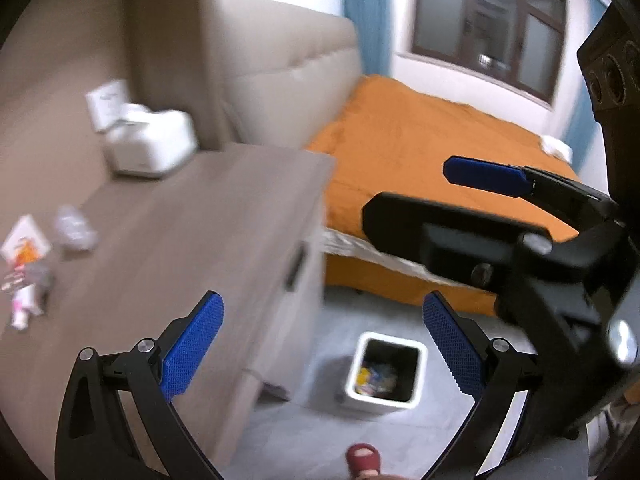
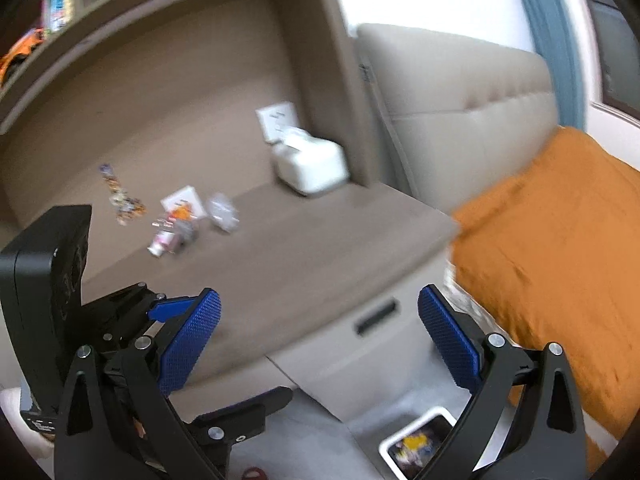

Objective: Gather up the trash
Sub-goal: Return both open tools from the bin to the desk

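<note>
Several scraps of trash lie on the brown desk (image 1: 208, 216): crumpled wrappers (image 1: 24, 280), a white and orange card (image 1: 26, 240) and a clear plastic wad (image 1: 74, 228). The right wrist view shows the same wrappers (image 2: 172, 236) and plastic wad (image 2: 224, 208). A white bin (image 1: 360, 360) with trash inside stands on the floor beside the desk. My left gripper (image 1: 320, 344) hangs open and empty over the desk corner and the bin. My right gripper (image 2: 320, 336) is open and empty above the desk's front edge, and it also shows as the right gripper (image 1: 408, 192) over the bed.
A white tissue box (image 1: 152, 144) sits at the back of the desk under a wall socket (image 1: 106, 100). An orange bed (image 1: 400, 140) with a beige headboard (image 1: 288, 68) stands right of the desk. A red slipper (image 1: 362, 456) is on the grey floor.
</note>
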{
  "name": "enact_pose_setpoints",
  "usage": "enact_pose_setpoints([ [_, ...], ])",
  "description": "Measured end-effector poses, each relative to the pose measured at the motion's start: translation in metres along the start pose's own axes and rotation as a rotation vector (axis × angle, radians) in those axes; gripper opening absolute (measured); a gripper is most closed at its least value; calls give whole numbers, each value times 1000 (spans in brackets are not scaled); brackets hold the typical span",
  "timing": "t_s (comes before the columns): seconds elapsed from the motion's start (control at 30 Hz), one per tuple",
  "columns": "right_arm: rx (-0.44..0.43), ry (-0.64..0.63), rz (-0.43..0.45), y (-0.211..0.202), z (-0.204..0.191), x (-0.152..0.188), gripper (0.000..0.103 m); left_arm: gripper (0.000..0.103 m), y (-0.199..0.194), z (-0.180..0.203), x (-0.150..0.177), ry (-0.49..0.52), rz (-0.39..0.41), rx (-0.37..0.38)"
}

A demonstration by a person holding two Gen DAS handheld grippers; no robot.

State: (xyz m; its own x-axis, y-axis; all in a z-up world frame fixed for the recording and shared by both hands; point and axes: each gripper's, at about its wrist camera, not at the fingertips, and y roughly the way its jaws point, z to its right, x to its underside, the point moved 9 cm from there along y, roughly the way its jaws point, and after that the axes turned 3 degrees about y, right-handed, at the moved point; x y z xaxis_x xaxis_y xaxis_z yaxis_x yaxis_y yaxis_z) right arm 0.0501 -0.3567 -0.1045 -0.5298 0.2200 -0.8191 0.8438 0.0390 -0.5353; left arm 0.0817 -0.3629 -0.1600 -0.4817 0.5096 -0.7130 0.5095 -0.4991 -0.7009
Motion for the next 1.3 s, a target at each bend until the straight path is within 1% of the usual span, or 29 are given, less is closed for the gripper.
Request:
enact_pose_setpoints([
  [0.1, -64, -48, 16, 9, -33, -12, 98, 98, -22, -34, 5, -73, 19, -68],
  [0.2, -117, -98, 4, 24, -68, -20, 98, 98, -40, -69, 16, -147, 29, -134],
  [0.3, -144, -146, -1, 35, -99, -25, 98, 98, -57, -102, 24, -200, 47, -188],
  [0.4, -162, -171, 1, 43, -124, -28, 98, 98, -70, -130, 32, -230, 67, -225],
  [0.63, -135, -222, -10, 73, -167, -38, 98, 98, -81, -191, 41, -277, 109, -254],
  [0.77, -129, -240, -21, 98, -180, -44, 98, 98, -83, -223, 49, -290, 116, -281],
  [0.83, -128, -246, -32, 111, -185, -47, 98, 98, -81, -243, 53, -302, 110, -295],
  [0.97, -130, -258, -51, 139, -200, -49, 98, 98, -76, -280, 62, -336, 104, -295],
  [1.13, -123, -249, -80, 173, -212, -50, 98, 98, -71, -313, 67, -352, 98, -303],
  [1.3, -109, -244, -101, 205, -214, -54, 98, 98, -55, -349, 67, -368, 83, -314],
])
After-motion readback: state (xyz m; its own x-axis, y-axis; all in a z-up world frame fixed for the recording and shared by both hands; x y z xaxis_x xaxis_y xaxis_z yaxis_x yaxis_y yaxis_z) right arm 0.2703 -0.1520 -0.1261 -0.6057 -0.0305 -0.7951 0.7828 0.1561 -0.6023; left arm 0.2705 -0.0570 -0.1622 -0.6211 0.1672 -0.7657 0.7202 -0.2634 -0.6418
